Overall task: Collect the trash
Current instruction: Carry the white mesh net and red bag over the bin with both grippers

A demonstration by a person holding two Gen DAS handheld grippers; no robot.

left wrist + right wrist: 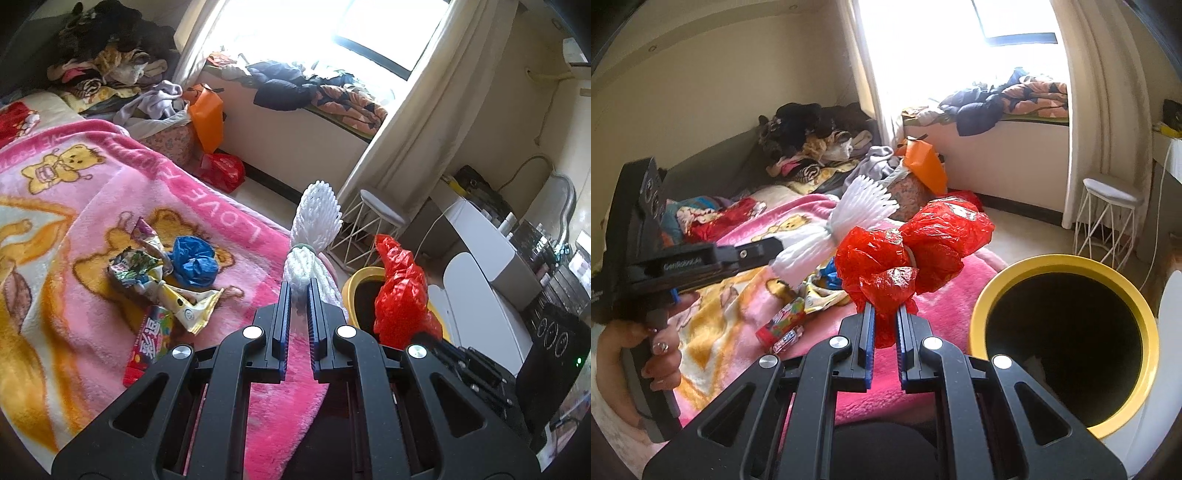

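Gripping white foam netting (314,236) in left tongs (299,291); right tongs (885,314) clamp a red plastic bag (908,251) beside the yellow-rimmed bin (1067,266)

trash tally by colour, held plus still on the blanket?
White: 1, foam net in left gripper
Red: 2, bag in right gripper; candy pack
Blue: 1, blue bag
Mixed print: 2, green wrapper, yellow wrapper
Total: 6
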